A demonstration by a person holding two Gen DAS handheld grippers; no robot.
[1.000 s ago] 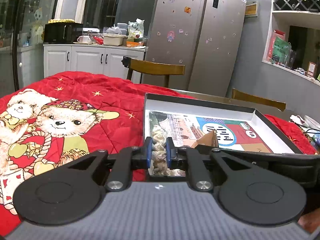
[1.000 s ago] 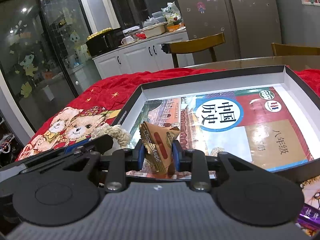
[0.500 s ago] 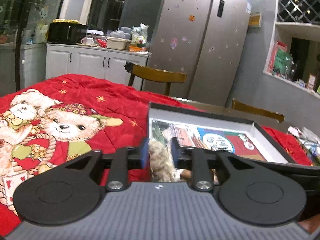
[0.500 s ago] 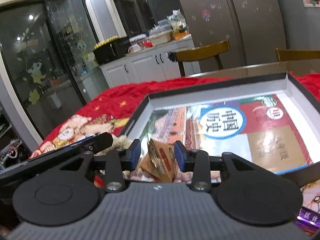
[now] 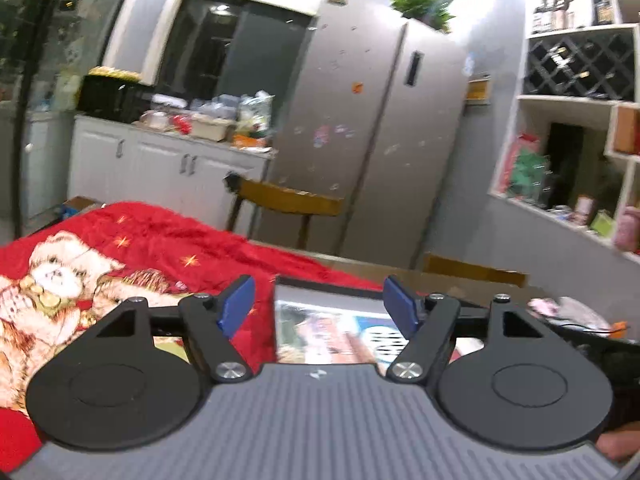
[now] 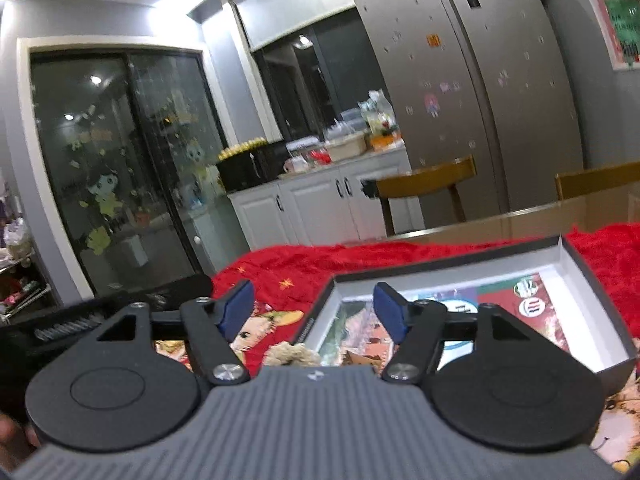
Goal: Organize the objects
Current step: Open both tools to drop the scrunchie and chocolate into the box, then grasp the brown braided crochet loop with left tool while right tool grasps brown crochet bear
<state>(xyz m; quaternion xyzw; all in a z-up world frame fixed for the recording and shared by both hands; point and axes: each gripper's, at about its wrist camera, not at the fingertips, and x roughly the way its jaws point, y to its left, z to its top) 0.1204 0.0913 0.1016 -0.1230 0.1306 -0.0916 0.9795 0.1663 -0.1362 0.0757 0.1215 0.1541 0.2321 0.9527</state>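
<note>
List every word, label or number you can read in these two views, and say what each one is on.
None can be read.
Book cover in the box: round title badge and two round logos, too blurred.
Fridge: orange sticker and small magnets, too small.
Green poster on the wall: writing blurred.
Shelf bottles and packets: labels too small.

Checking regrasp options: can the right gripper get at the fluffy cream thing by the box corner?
Probably yes. The right gripper is open with nothing between its jaws, and the fluffy cream thing lies just below it beside the box, uncovered.
</note>
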